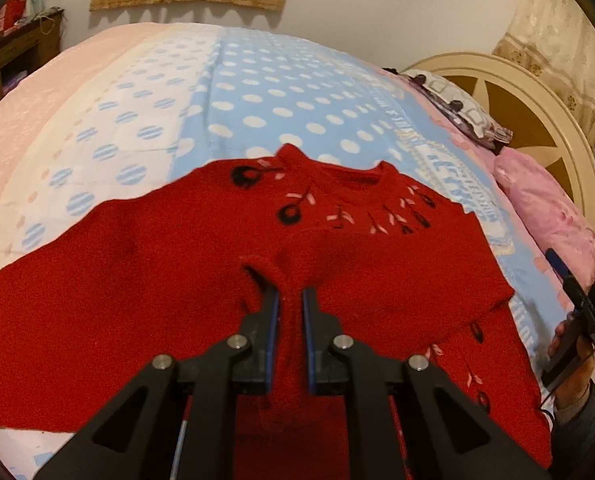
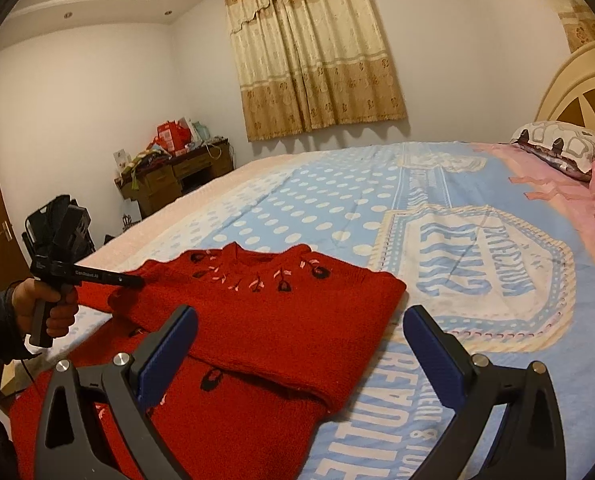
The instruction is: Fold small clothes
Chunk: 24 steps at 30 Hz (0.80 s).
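A small red knitted sweater point(image 1: 177, 264) with black and pink embroidery lies on the bed, partly folded; it also shows in the right wrist view point(image 2: 265, 320). My left gripper point(image 1: 290, 298) is shut on a pinched fold of the sweater near its middle; it shows in the right wrist view point(image 2: 131, 281) at the sweater's left side. My right gripper point(image 2: 297, 344) is open and empty, hovering over the sweater's near right edge. It appears at the right edge of the left wrist view point(image 1: 569, 292).
The bed has a blue polka-dot cover point(image 2: 337, 208) with a large printed emblem point(image 2: 477, 264). Pillows point(image 2: 565, 148) and a pink blanket point(image 1: 537, 208) lie by the headboard point(image 1: 529, 112). A cluttered wooden desk point(image 2: 177, 172) stands by the far wall under a curtain.
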Tool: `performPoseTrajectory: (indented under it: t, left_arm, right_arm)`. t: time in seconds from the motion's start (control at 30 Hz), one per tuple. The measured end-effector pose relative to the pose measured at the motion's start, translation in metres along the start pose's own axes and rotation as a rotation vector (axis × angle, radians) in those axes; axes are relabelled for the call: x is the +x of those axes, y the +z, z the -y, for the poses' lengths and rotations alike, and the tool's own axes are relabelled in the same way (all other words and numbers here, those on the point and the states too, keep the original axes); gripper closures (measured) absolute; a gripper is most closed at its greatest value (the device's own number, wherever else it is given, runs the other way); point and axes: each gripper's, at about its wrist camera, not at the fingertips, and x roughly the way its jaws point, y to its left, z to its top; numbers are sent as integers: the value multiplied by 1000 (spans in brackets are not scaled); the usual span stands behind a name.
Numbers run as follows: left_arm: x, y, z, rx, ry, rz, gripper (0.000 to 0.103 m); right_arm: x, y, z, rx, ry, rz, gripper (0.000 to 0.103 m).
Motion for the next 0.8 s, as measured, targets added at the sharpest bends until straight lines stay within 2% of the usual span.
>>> performPoseTrajectory:
  t: [0.23,0.3,0.43,0.57,0.67,0.73,0.8]
  left_arm:
    - [5,-6,-6,-16,8,0,92]
    - [-3,-5,-11,-32,-19,18,92]
    - [-15,-5,-21,-42,-23,24,92]
    - [-11,-12,-20,-32,-27,11,92]
    - [-6,-13,-18,-28,-20,11,88]
    - [-5,-14,-15,-17,-17,10,81]
    - [-10,-14,-10,15,22,25,58]
  right_arm:
    - [13,-5,-3,-15,0,-65,1]
    - [18,-6,-4,-22,-5,-84,1]
    - [21,-7,-7,-40,-14,-96,1]
    - [25,-9,-9,-48,-29,-112,1]
    - [28,-9,-8,-51,-39,-120,1]
    - [28,-9,-9,-51,-42,-120,1]
    - [28,-9,-9,-50,-45,-123,1]
